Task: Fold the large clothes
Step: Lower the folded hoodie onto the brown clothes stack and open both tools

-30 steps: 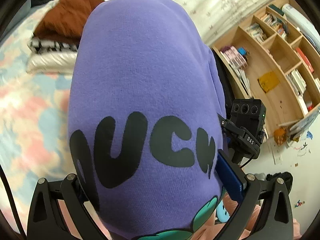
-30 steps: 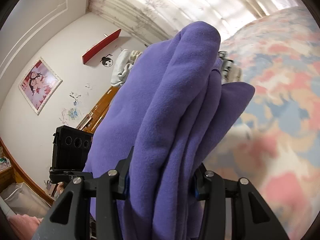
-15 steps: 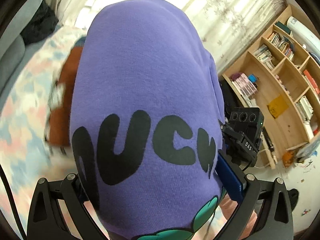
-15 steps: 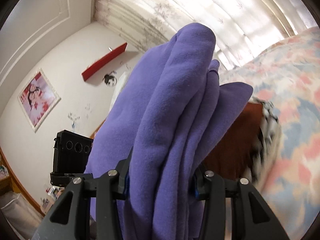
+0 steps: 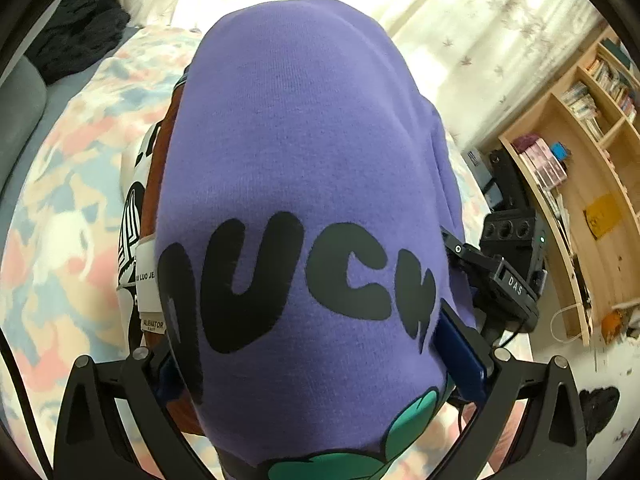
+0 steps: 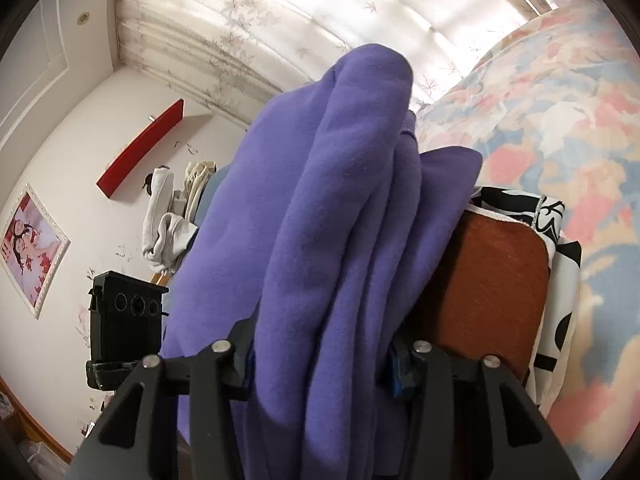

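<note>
1. Purple fleece, folded into a thick multi-layer bundle, is the task's thing: the purple sweatshirt (image 5: pixel 304 184) with black lettering and a green print on its upper face. It hangs in the air between both grippers, just above the stack of folded clothes, and is not yet set down.

2. Left gripper (image 5: pixel 320 364): its jaws sit on either side of the bundle, with the fabric filling the whole gap, so it grips the sweatshirt at one end.

3. Right gripper (image 6: pixel 324 354): the folded layers (image 6: pixel 328 208) run between its jaws and the pads press on them. The jaws have just been opening a little with the cloth still between them; the grip holds.

4. Stack of folded clothes (image 6: pixel 496 280): a rust-brown garment lies on top, with a black-and-white patterned garment (image 5: pixel 132 216) beneath it. The stack rests on the bed (image 6: pixel 560 92), which carries a pink, blue and cream cover.

5. Status, judged from the layout: folding of this garment appears complete, and at least two earlier items are already stacked.

6. Remaining, as a judgement: lower the bundle squarely onto the rust-brown garment, release both grippers and withdraw. Whether further clothes await folding cannot be told.

7. Surroundings: a wooden bookshelf (image 5: pixel 576 152) and curtains (image 6: pixel 280 12) stand well apart from the work.
</note>
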Demonstrator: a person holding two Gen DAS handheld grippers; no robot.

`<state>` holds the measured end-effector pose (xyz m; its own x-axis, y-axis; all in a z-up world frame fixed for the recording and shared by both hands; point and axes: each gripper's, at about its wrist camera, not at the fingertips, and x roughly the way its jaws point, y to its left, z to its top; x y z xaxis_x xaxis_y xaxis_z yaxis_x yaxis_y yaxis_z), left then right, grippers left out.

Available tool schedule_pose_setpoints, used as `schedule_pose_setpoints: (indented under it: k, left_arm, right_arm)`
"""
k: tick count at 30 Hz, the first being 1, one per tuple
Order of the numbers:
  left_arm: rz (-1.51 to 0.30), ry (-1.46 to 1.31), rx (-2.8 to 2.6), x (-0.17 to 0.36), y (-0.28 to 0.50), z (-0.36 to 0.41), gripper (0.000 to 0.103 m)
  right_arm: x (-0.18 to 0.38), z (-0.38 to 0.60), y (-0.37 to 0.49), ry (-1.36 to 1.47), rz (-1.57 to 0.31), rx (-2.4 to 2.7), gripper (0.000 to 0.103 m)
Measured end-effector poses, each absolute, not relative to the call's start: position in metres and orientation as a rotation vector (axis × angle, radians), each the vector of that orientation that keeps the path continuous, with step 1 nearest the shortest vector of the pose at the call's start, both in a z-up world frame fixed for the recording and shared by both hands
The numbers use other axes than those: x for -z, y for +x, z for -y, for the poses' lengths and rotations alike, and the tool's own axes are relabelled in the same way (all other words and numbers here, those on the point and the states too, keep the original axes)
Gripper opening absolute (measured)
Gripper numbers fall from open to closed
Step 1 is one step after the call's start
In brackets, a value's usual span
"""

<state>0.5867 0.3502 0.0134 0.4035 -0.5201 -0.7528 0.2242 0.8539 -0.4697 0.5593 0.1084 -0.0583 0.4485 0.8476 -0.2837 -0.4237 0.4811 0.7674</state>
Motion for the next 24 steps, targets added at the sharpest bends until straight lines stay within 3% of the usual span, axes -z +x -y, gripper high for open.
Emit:
schedule_pose_setpoints:
  k: [6,17,24]
  left_arm:
    - [-1.118,-0.273,0.486,-0.013,0.583,-0.358,0.102]
    - [-1.041,-0.345,0.355,-0.036,0.551,-0.401,0.102]
    - [-0.985,-0.283,0.214,-0.041,0.503,-0.385,0.102]
  right_arm:
    - [0.047,-0.097,0.564,0.627,-0.796,-0.827,0.067]
    - [0.026,-0.082,0.521,0.516,-0.801,-0.805,0.068]
    - [0.016,-0.072,0.468,0.492,-0.811,-0.752,0.068]
